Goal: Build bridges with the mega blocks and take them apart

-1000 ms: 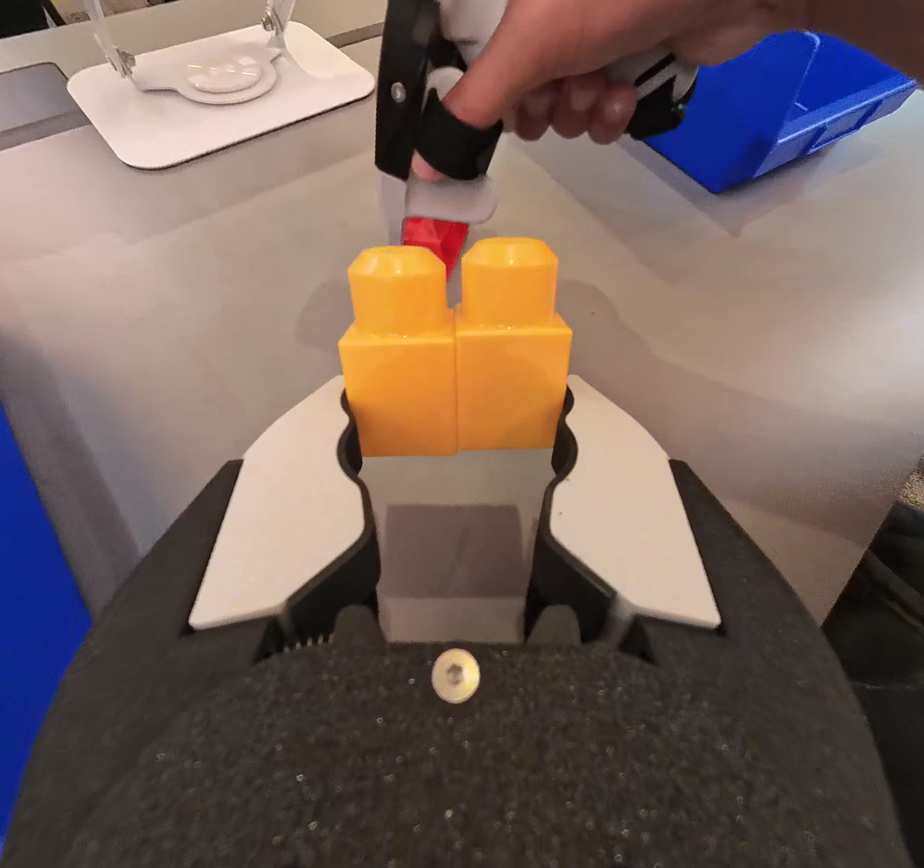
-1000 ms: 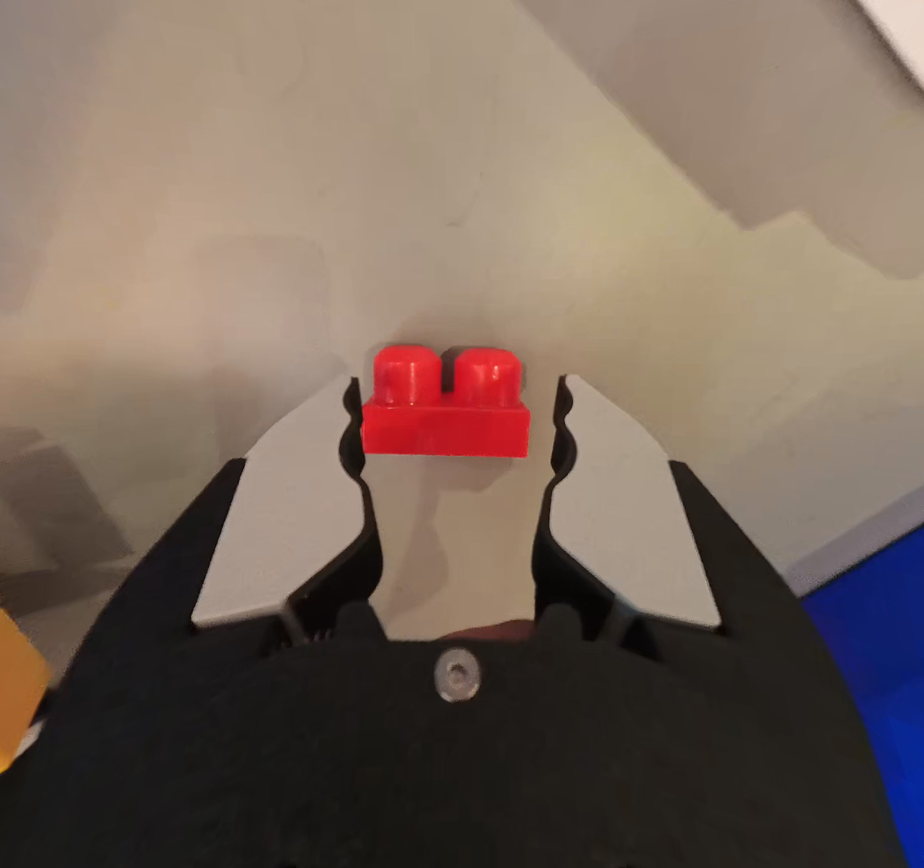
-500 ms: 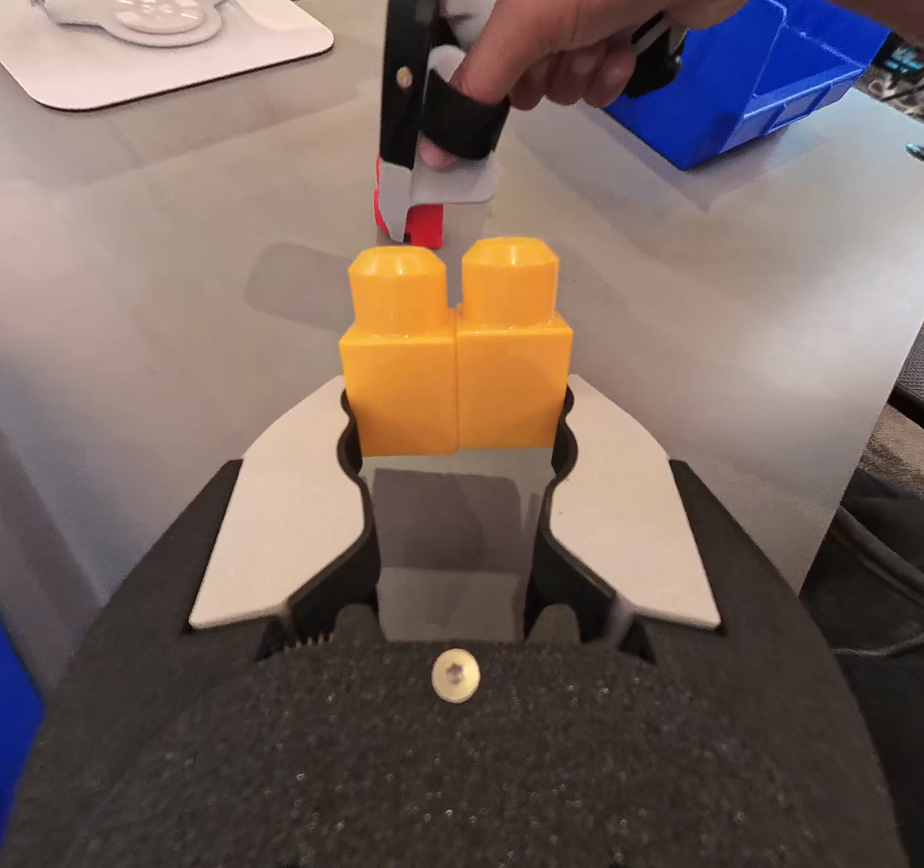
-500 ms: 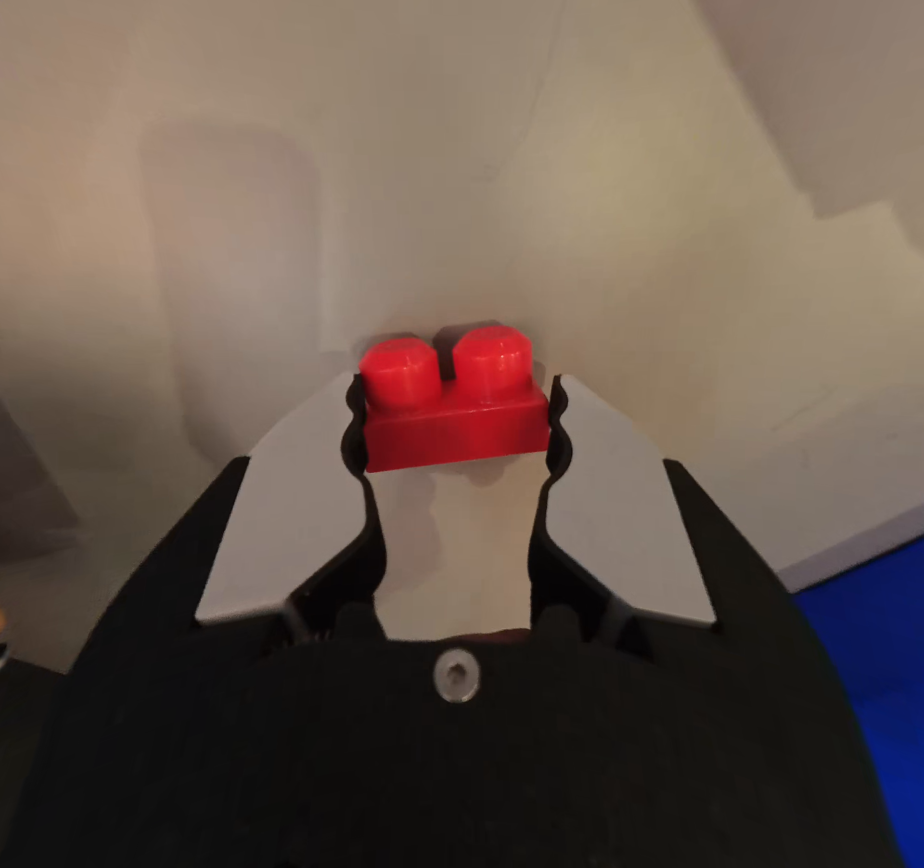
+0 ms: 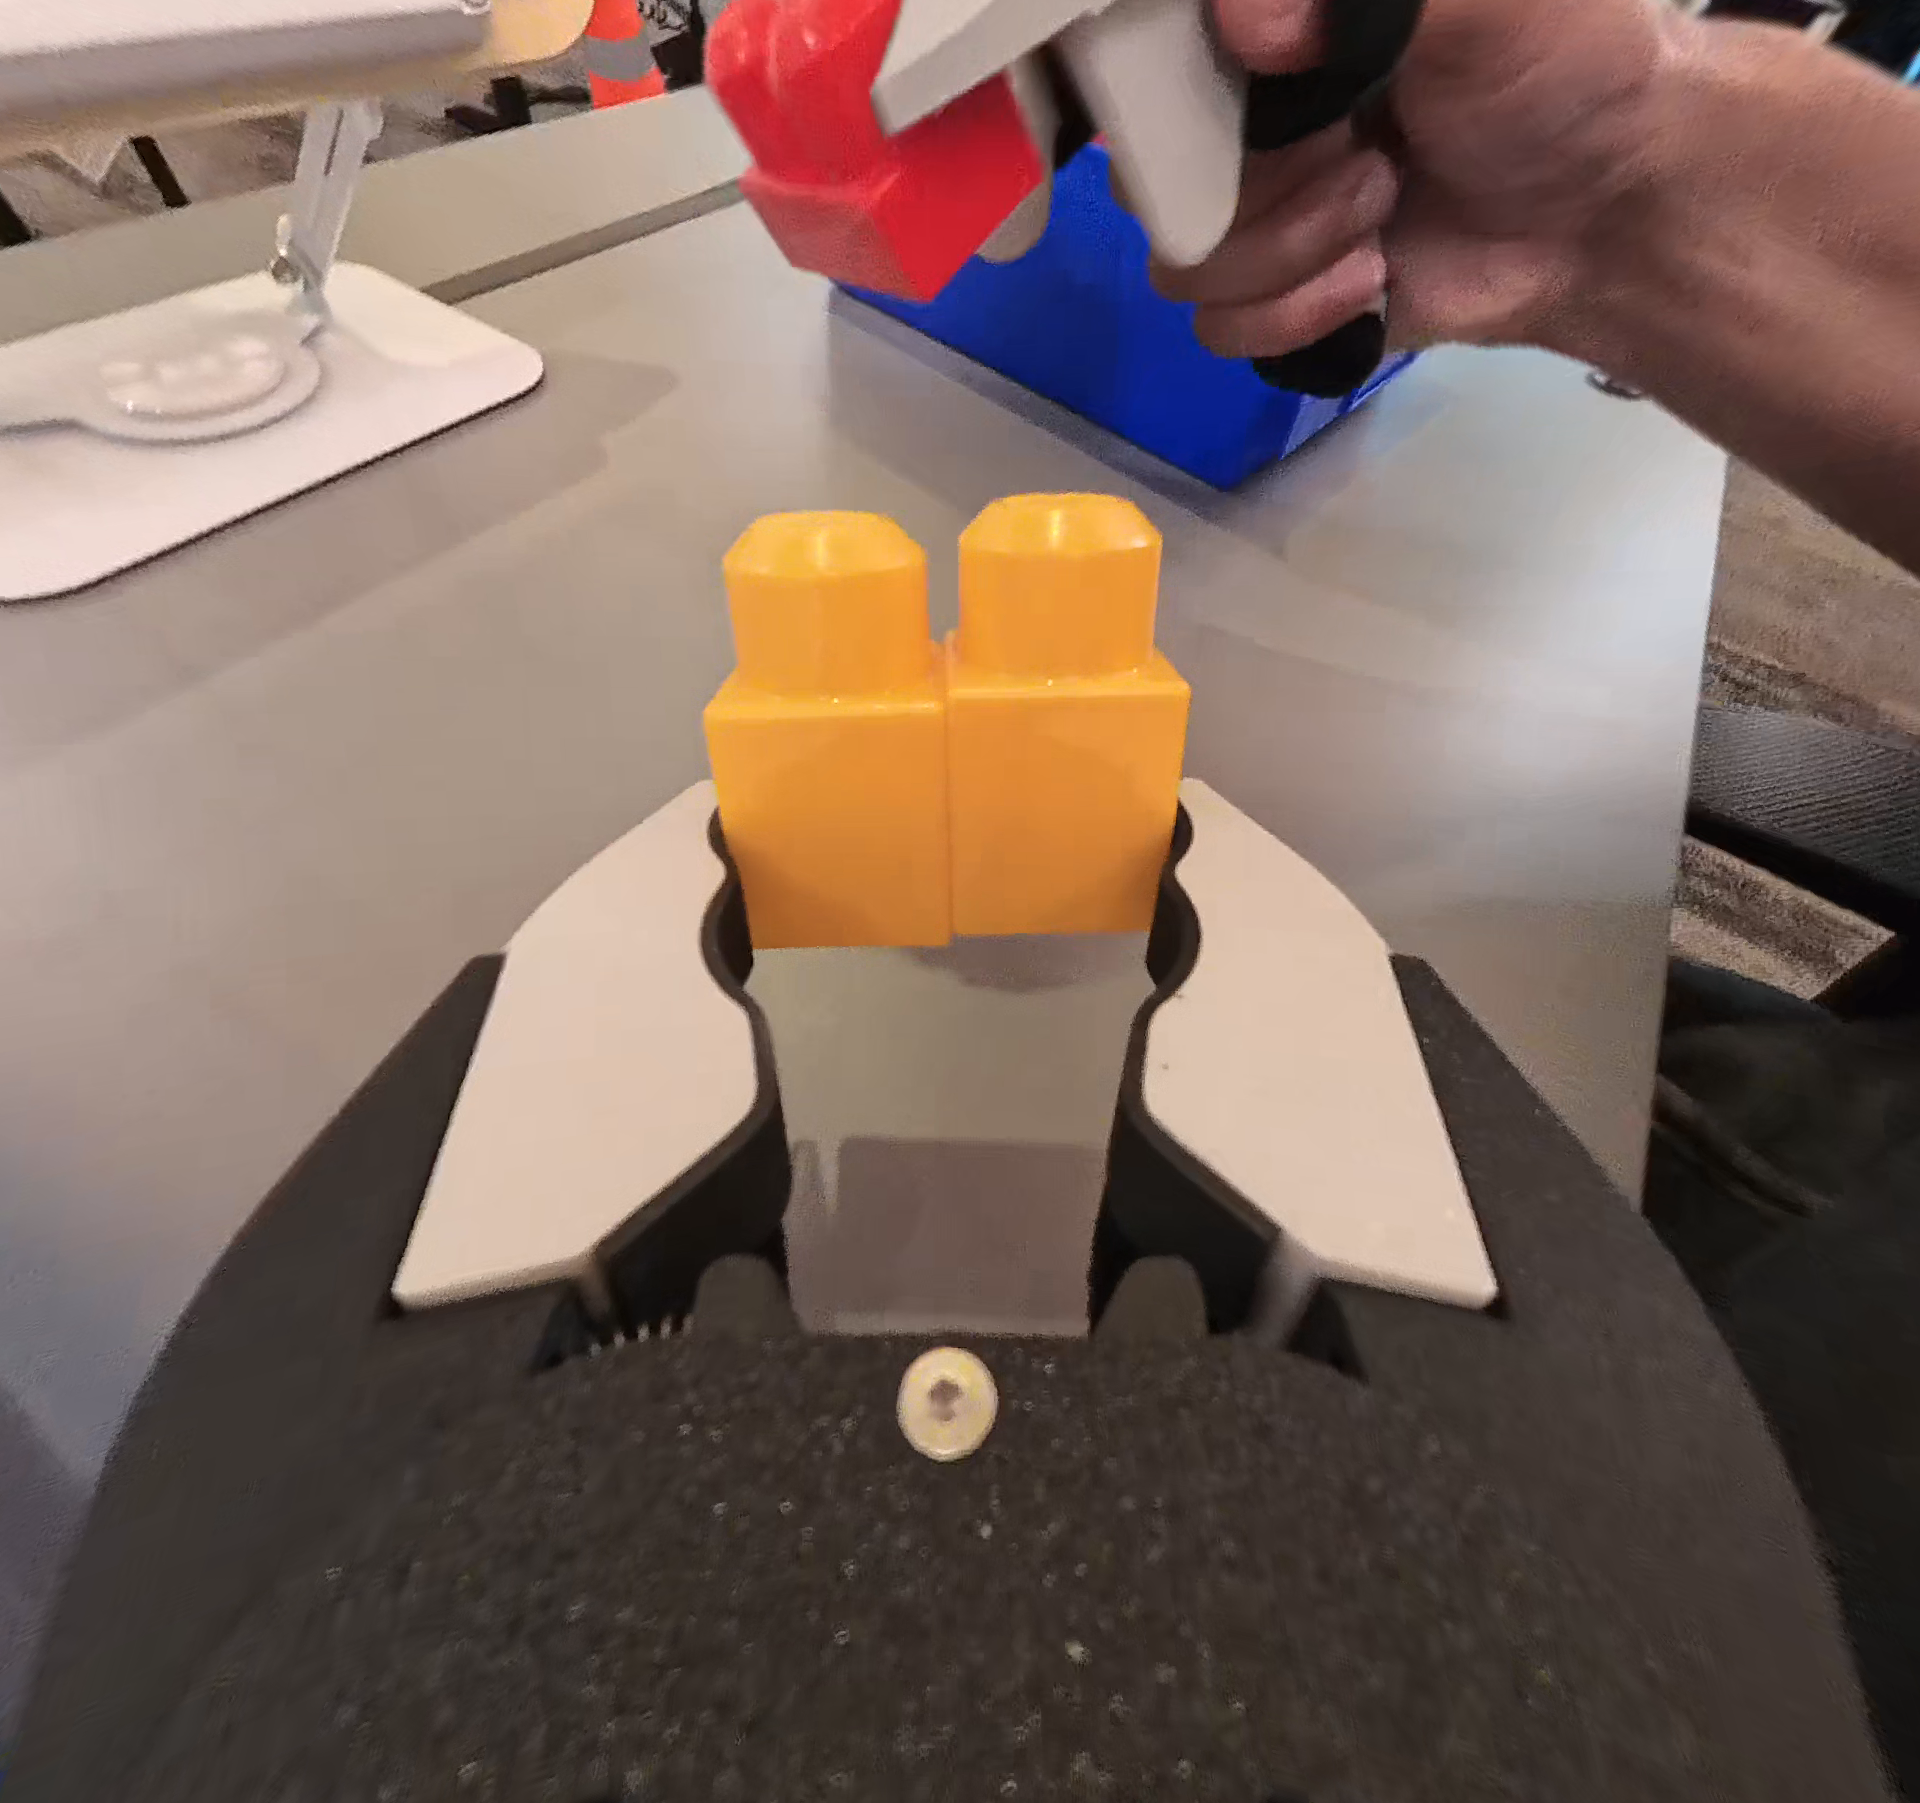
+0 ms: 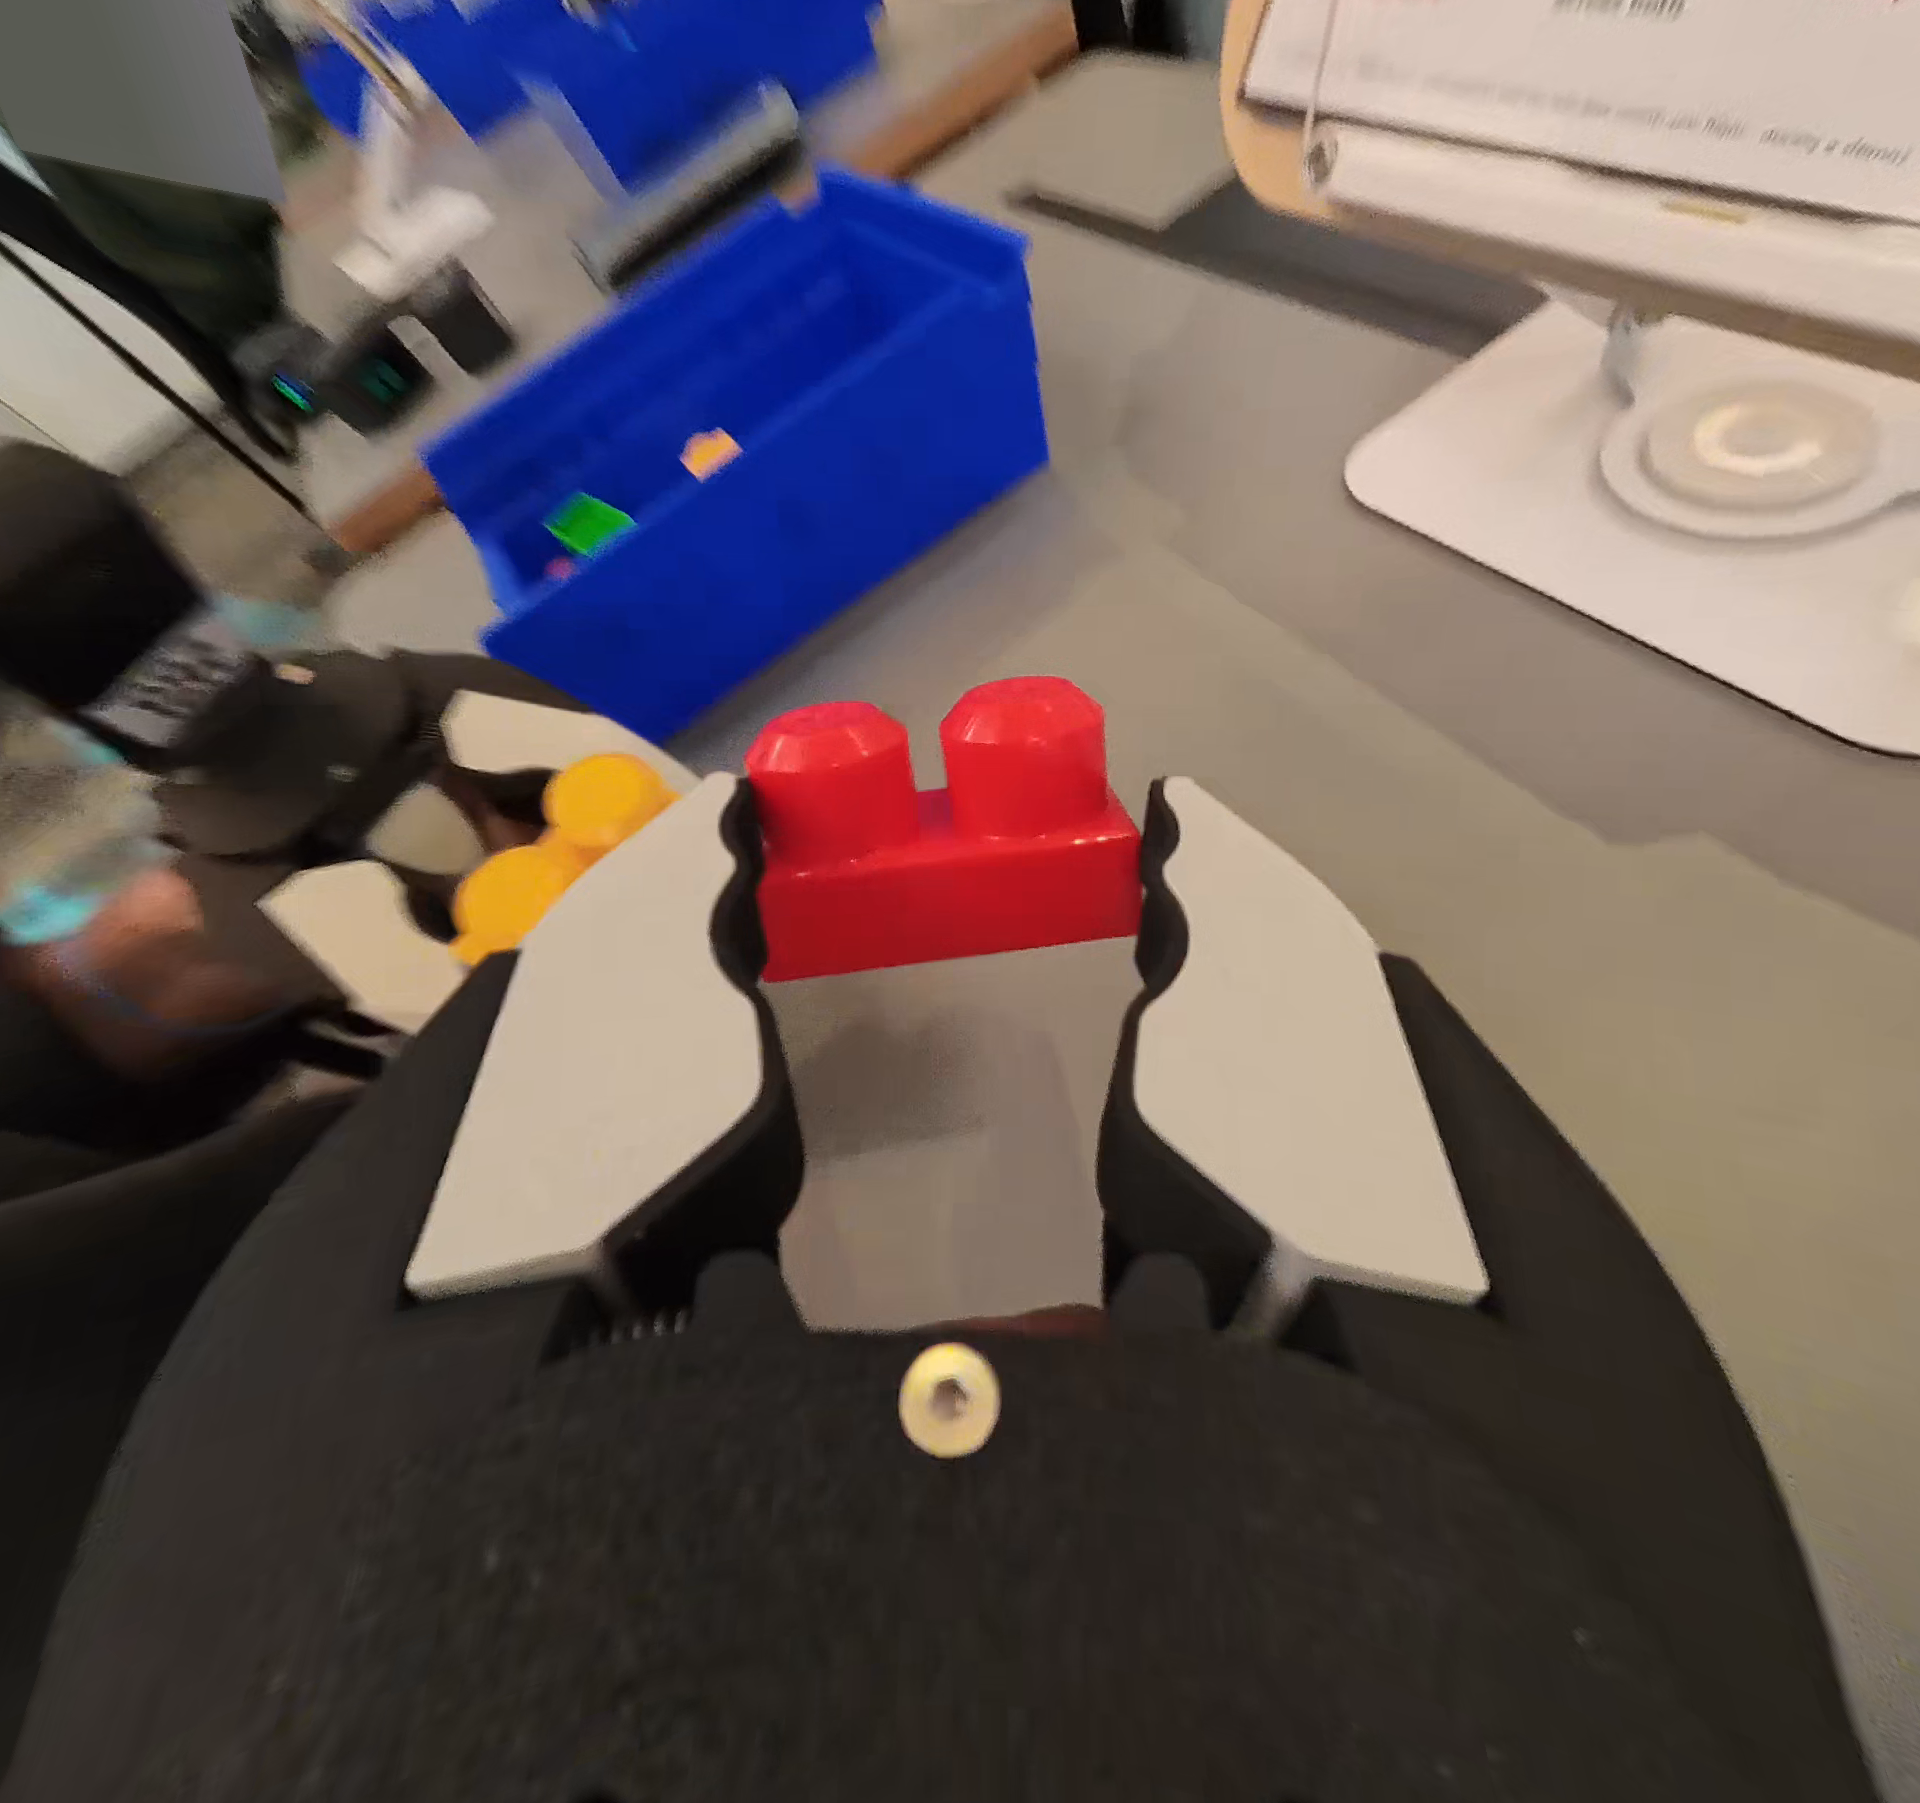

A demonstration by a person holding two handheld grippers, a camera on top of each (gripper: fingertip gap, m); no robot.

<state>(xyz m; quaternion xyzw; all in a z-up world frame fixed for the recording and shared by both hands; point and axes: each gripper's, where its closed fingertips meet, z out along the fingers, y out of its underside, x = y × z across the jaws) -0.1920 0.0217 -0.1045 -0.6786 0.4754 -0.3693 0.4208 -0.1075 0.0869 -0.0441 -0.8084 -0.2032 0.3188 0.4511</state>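
My left gripper (image 5: 948, 849) is shut on two tall yellow single-stud blocks (image 5: 948, 745) pressed side by side, held above the grey table (image 5: 416, 714). My right gripper (image 6: 943, 870) is shut on a flat red two-stud block (image 6: 940, 849) and holds it in the air. In the left wrist view the red block (image 5: 852, 143) hangs tilted at the upper middle, gripped by the right gripper (image 5: 966, 122) in a person's hand (image 5: 1507, 153). In the right wrist view the yellow blocks (image 6: 561, 839) and the left gripper (image 6: 488, 849) show at the left.
A blue bin (image 6: 810, 423) holding a green and an orange piece stands on the table beyond the grippers; it also shows in the left wrist view (image 5: 1122, 371). A white stand with a tilted board (image 6: 1662, 465) stands on the table, also in the left wrist view (image 5: 239, 382). The table's edge (image 5: 1694, 818) runs at the right.
My right gripper closed on the red block on the table and lifted it into the air, tilting it. My left gripper kept its grip on the yellow blocks.
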